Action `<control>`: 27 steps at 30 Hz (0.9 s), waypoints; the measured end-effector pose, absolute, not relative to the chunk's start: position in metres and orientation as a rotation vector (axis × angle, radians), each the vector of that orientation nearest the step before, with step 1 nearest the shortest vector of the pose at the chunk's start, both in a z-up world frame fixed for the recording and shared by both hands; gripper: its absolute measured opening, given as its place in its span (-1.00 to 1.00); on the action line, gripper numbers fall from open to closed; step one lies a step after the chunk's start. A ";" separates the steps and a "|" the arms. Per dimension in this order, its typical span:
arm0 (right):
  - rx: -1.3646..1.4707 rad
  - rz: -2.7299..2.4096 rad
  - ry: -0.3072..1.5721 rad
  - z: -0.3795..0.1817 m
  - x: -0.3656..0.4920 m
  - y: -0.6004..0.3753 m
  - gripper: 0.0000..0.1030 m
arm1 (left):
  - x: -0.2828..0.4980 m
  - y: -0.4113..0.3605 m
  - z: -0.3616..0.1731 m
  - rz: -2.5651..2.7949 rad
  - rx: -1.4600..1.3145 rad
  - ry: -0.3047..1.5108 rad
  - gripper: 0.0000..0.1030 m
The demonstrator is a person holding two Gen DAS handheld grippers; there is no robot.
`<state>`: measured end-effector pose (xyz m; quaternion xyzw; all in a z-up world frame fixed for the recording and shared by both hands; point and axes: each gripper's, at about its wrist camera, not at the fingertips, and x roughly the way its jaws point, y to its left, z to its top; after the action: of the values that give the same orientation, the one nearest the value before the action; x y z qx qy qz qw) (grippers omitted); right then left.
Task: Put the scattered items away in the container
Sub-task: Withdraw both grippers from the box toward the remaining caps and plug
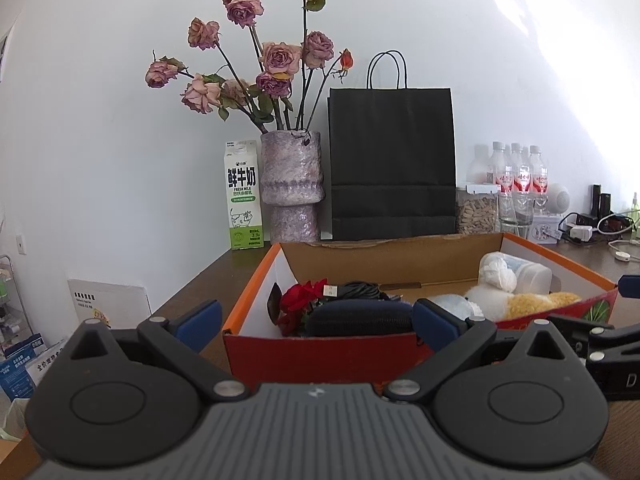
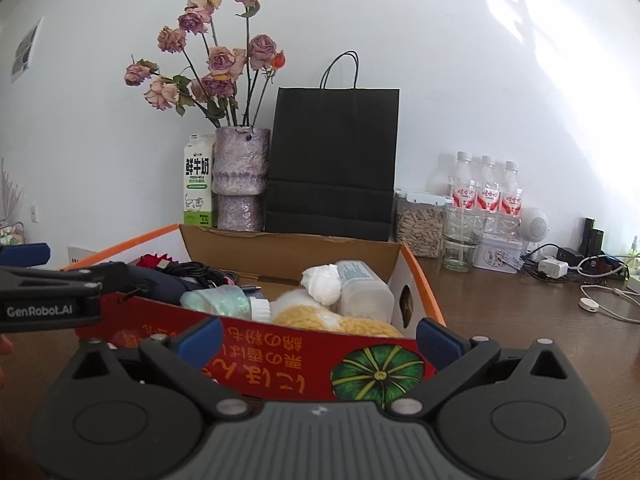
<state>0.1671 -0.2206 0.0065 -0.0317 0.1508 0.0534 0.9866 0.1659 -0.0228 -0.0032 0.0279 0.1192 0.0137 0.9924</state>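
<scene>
Both hand-held grippers sit just in front of the box's red near wall, side by side. The left hand-held gripper (image 1: pixel 316 320) and the right hand-held gripper (image 2: pixel 318 338) are released, with nothing between their fingers. The box (image 2: pixel 280 364) lies straight ahead on the desk (image 2: pixel 520 320), its long axis across both views. Inside are a plush (image 2: pixel 340 322), bottle (image 2: pixel 364 288), pouch (image 1: pixel 360 318) and cables (image 1: pixel 356 290). No scattered item shows on the desk near either gripper, so tidying looks almost finished.
</scene>
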 end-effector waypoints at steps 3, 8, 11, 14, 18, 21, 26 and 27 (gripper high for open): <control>-0.069 0.100 0.313 0.005 0.164 -0.221 1.00 | 0.162 -0.023 -0.007 0.033 0.066 0.250 1.00; -0.068 0.090 0.319 0.005 0.159 -0.224 1.00 | 0.156 -0.018 -0.007 0.049 0.050 0.254 1.00; -0.065 0.085 0.330 0.004 0.157 -0.226 1.00 | 0.155 -0.015 -0.007 0.054 0.043 0.272 1.00; -0.069 0.081 0.336 0.004 0.154 -0.227 1.00 | 0.152 -0.015 -0.007 0.059 0.052 0.277 1.00; -0.066 0.073 0.344 0.003 0.147 -0.231 1.00 | 0.148 -0.016 -0.007 0.061 0.065 0.291 1.00; -0.054 0.071 0.356 0.002 0.143 -0.237 1.00 | 0.145 -0.013 -0.008 0.067 0.059 0.314 1.00; -0.036 0.057 0.386 0.001 0.138 -0.246 1.00 | 0.143 -0.007 -0.011 0.069 0.048 0.369 1.00; -0.035 0.055 0.394 0.000 0.138 -0.248 1.00 | 0.142 -0.005 -0.011 0.067 0.047 0.379 1.00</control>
<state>0.1383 -0.2480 0.0004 -0.0175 0.1957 0.0276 0.9801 0.1424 -0.0054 -0.0114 0.0235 0.1881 0.0332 0.9813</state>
